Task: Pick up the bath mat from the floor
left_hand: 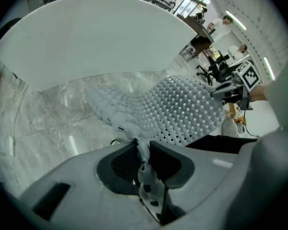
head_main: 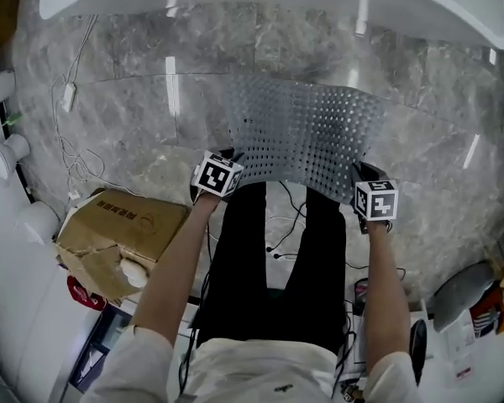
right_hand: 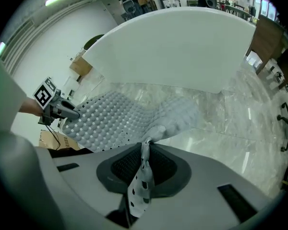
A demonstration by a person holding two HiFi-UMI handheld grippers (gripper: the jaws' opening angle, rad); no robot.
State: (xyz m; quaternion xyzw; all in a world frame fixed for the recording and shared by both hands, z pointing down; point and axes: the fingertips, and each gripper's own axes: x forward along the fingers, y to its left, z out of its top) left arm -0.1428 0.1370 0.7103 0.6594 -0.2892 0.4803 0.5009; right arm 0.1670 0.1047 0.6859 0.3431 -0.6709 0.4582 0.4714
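The left gripper (left_hand: 143, 147) and right gripper (right_hand: 145, 147) are each clamping narrowly on a near corner of the perforated bath mat (head_main: 307, 133). The mat is sagging between them at centre frame, over the marble floor (head_main: 126, 107).

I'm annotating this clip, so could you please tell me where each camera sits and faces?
Head view: on the person's head, facing steeply down at the bath mat and floor; forearms, legs, left tongs and right tongs show.
Left gripper view: on the left tongs, looking along jaws shut on the bath mat towards the bathtub; the right tongs show at right.
Right gripper view: on the right tongs, likewise gripping the bath mat; the left tongs show at left.
Shared: all three show the bath mat and bathtub.
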